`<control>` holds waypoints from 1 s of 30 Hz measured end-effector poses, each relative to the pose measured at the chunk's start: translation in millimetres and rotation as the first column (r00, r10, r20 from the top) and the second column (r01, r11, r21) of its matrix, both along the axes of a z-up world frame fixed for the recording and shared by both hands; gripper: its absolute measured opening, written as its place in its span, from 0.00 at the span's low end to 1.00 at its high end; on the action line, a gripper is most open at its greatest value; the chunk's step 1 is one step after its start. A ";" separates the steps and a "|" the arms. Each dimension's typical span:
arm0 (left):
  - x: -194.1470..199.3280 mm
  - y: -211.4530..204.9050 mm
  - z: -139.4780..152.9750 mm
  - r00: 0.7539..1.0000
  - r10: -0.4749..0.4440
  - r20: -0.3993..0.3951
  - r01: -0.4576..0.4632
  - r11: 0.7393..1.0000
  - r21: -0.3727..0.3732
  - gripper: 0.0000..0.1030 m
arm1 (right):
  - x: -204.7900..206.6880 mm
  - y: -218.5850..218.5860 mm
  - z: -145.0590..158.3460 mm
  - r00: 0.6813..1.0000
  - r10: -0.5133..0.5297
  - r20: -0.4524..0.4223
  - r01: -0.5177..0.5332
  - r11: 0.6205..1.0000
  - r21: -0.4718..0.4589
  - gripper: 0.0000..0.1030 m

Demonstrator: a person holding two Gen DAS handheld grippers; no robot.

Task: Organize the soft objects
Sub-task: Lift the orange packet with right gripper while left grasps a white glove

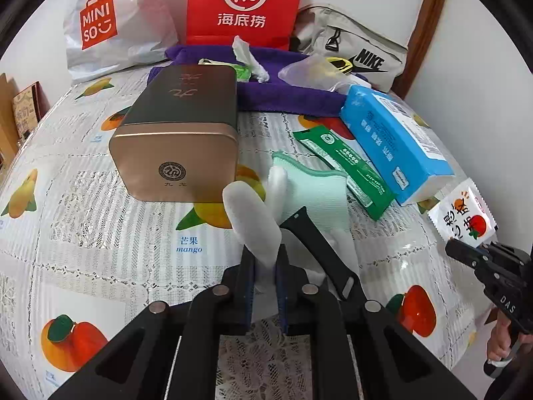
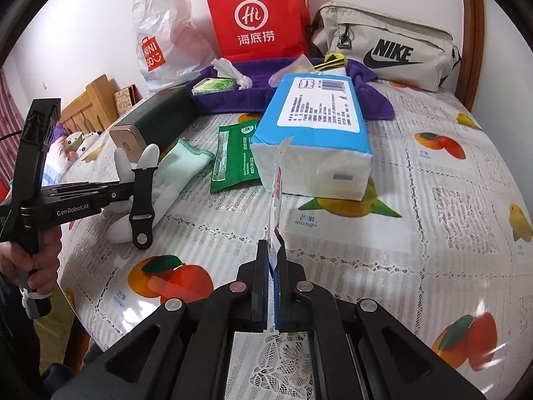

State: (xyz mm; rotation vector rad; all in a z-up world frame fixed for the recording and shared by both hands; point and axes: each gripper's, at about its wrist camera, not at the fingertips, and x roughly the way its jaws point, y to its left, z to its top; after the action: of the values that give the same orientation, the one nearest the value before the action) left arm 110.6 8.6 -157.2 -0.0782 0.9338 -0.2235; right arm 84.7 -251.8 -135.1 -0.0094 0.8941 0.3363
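Note:
A white glove [image 1: 309,193] with a mint-green cuff lies on the fruit-print tablecloth [image 1: 83,206]. My left gripper [image 1: 266,256] is shut on one of its white fingers [image 1: 253,220], which sticks up between the pads. A black watch strap [image 1: 316,246] rests across the glove. In the right wrist view the left gripper [image 2: 126,193] reaches in from the left to the glove [image 2: 180,166] and the strap [image 2: 141,206]. My right gripper [image 2: 273,250] is shut on a thin white sachet [image 2: 276,193], seen edge-on. Its tomato print shows in the left wrist view [image 1: 463,216], above the right gripper [image 1: 466,250].
A gold and dark tin box [image 1: 180,133] lies left of the glove. A green wipes pack [image 1: 349,170] and a blue tissue pack [image 1: 393,143] lie to its right. Behind are a purple towel [image 1: 283,96], a red paper bag [image 1: 246,3], a white plastic bag [image 1: 110,26] and a beige pouch [image 1: 359,53].

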 end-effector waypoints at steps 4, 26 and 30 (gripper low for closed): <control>-8.3 11.6 14.7 1.000 0.022 0.019 -0.021 0.999 -0.046 0.10 | -3.7 -0.1 8.2 1.000 0.000 0.017 0.000 1.000 -0.003 0.02; -24.9 41.7 118.4 0.977 0.082 0.195 -0.066 0.994 -0.089 0.10 | 3.8 -2.2 79.3 0.990 -0.024 0.140 0.021 1.000 0.024 0.02; -22.7 40.1 131.4 0.973 0.077 0.216 -0.058 0.994 -0.096 0.10 | 11.5 0.6 87.8 0.989 -0.015 0.148 0.013 1.000 0.016 0.02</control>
State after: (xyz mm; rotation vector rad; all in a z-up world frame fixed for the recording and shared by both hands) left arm 87.9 48.7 -25.9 -0.1645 0.7002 -0.2060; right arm 96.3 -251.3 -47.3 -0.0138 0.7440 0.3253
